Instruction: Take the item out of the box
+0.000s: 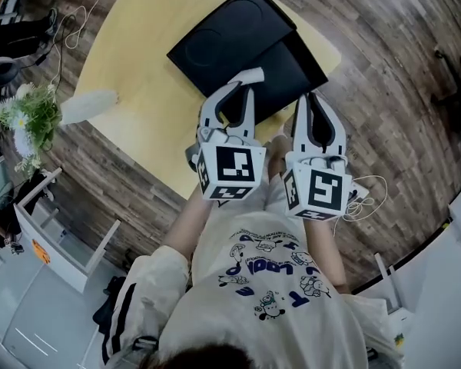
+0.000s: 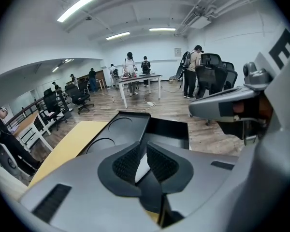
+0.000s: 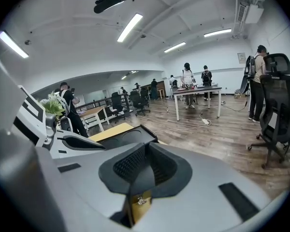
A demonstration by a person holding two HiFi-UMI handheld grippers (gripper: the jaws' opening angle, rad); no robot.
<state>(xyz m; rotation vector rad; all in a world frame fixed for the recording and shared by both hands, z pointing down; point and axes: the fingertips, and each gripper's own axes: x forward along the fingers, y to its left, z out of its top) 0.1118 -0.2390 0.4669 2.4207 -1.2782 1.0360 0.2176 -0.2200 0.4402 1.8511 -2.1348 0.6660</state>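
As the open black box (image 1: 250,48) lies at 12 o'clock on the table (image 1: 138,60), we poise the left gripper (image 2: 145,153) and right gripper (image 3: 146,156) at its near rim, both clenched and empty, presumably compact for approach; the item within is indiscernible

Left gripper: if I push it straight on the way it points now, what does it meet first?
Likely the open box on the table, just beyond the left gripper; depth is unclear.
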